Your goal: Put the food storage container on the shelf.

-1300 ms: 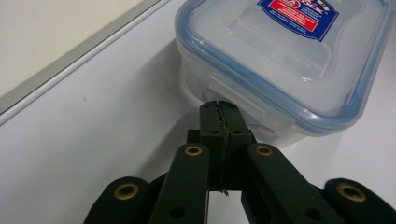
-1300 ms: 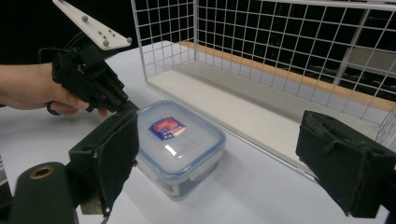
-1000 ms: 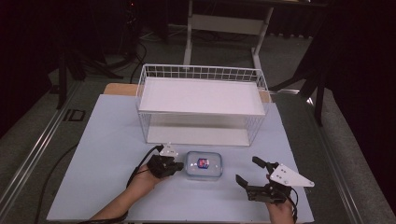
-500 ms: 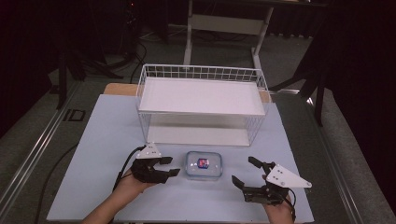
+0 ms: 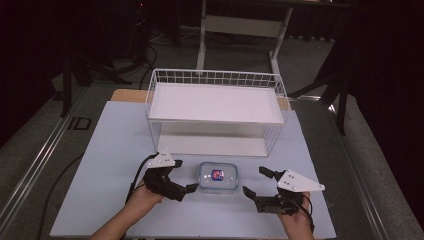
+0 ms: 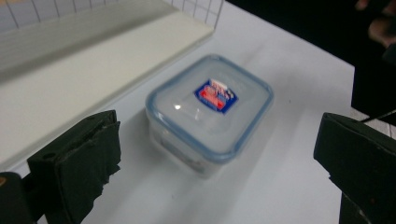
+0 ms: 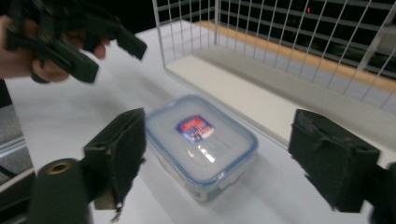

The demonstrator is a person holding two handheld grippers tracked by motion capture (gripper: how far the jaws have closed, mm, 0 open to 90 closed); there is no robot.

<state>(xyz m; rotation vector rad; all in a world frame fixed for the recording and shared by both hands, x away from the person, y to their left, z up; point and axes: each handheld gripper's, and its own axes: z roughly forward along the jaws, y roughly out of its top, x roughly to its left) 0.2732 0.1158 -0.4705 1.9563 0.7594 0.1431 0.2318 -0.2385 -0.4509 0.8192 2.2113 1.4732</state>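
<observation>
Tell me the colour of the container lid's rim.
Blue, around a clear lid with a red-and-blue sticker; sharpest in the left gripper view.

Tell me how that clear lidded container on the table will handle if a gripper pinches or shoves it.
The container looks like rigid plastic with its lid seated, so it should hold shape under a pinch. Little shows through the clear walls, so it is probably light and may slide on the smooth table when shoved. Low and flat-bottomed, it seems unlikely to tip or roll.
</observation>
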